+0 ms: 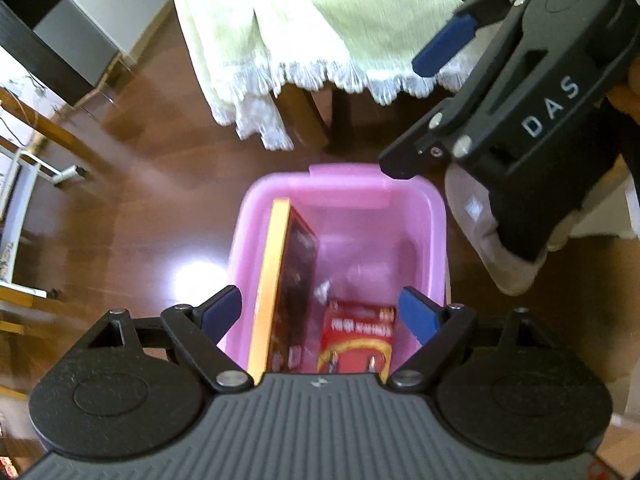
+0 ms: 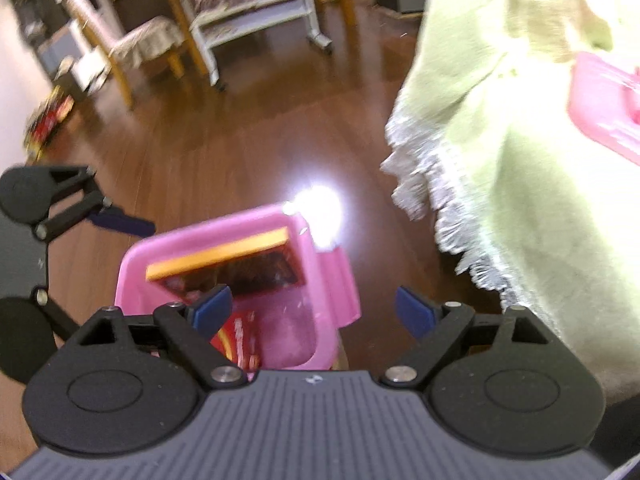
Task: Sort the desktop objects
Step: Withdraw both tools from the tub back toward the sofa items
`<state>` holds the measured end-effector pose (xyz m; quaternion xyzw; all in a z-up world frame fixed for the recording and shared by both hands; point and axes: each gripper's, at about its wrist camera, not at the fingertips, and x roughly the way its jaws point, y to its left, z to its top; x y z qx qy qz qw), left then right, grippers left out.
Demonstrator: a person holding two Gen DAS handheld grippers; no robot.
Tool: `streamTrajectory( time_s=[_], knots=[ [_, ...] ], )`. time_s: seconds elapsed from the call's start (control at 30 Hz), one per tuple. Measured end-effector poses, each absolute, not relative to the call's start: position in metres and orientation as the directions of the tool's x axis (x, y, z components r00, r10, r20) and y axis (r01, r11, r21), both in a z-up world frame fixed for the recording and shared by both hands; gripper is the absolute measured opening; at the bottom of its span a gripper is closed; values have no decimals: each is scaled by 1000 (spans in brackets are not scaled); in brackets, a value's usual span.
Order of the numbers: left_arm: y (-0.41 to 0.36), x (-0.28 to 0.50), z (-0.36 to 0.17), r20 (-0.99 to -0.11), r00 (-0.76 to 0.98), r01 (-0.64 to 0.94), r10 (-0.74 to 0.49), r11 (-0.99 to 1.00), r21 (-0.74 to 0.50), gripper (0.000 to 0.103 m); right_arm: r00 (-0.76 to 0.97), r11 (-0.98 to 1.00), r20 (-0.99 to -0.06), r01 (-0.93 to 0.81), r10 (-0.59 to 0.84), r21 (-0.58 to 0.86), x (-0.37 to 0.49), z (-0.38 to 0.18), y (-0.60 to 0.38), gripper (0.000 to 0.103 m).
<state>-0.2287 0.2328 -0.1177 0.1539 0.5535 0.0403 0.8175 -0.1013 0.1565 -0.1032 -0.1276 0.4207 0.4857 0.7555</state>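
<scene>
A pink plastic bin [image 1: 434, 216] stands on the dark wooden floor below me. Inside it a flat box with a yellow edge [image 1: 280, 276] leans upright against the left wall, and a red box [image 1: 356, 340] lies at the bottom. My left gripper [image 1: 320, 312] hovers open above the bin, nothing between its blue pads. The right gripper's black body [image 1: 532, 120] hangs at the upper right of the left wrist view. In the right wrist view my right gripper [image 2: 314, 310] is open and empty above the bin [image 2: 336, 280], with the yellow-edged box [image 2: 218, 258] and red box [image 2: 240, 340] visible.
A table draped in a pale green, lace-edged cloth [image 1: 320, 20] stands just beyond the bin, also at the right [image 2: 520, 160]. A pink object [image 2: 604, 104] lies on the cloth. A white rack [image 2: 256, 20], a chair [image 2: 140, 44] and boxes line the far wall.
</scene>
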Motion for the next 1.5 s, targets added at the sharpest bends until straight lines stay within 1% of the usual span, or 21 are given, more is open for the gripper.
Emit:
streamTrajectory(
  time_s=[0.1,0.13,0.23,0.37,0.5,0.73,1.0,1.3,1.5],
  knots=[
    [229,-220,-104,-866,440,79,239,950,302,91,239,535,-719,-817,652,214,-87,-90,143,87],
    [227,-216,-100,-854,463,73,238,950,305,94,257,544,-710,-813,656,208,-82,-87,139,87],
    [218,-205,-92,-827,513,93,228,943,318,99,326,598,-683,-776,653,202,-62,-78,120,87],
    [205,-186,-81,-800,560,113,216,936,332,102,415,674,-651,-709,635,205,-33,-67,93,87],
    [193,-169,-69,-780,601,133,173,941,311,102,501,739,-624,-646,600,191,-9,-60,62,87],
    [166,-122,-52,-744,657,213,122,916,339,102,628,839,-592,-517,506,168,33,-47,0,89],
    [120,-55,-33,-719,695,366,29,846,388,102,725,915,-570,-381,386,135,62,-43,-67,90],
    [73,31,-25,-711,697,528,-99,741,414,102,788,962,-554,-245,270,120,102,-49,-124,90],
    [45,85,-33,-728,671,618,-140,650,443,102,824,973,-519,-205,228,104,122,-60,-146,90]
  ],
)
